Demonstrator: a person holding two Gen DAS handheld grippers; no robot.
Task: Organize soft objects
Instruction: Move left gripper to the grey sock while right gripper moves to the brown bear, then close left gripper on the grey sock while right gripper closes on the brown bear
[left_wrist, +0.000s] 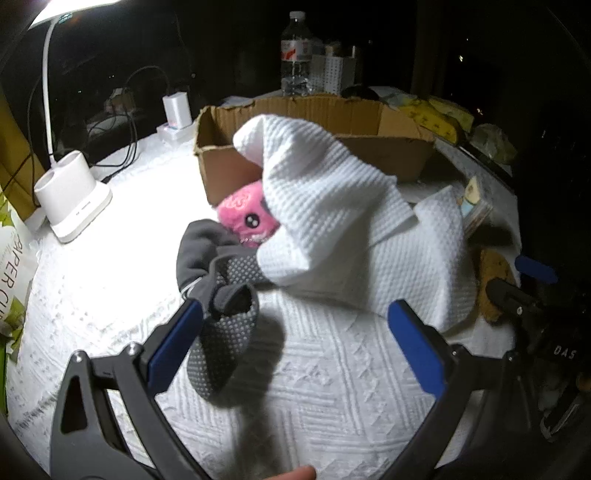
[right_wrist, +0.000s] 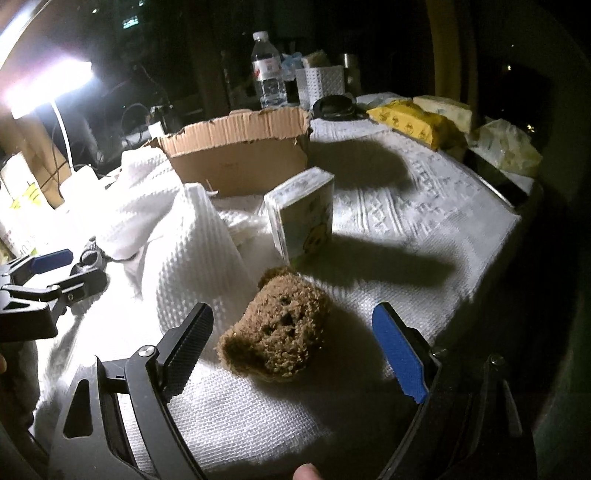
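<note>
In the left wrist view my left gripper is open and empty above the white cloth-covered table. A grey dotted sock lies just past its left finger. A pink plush toy sits behind it, partly under a white waffle towel draped in front of the cardboard box. In the right wrist view my right gripper is open, its fingers either side of a brown teddy-bear head lying on the towel. The box stands behind.
A lamp base and cables sit at the left. A water bottle, white basket and yellow packs line the back. A small printed carton stands behind the bear. The table edge falls away right.
</note>
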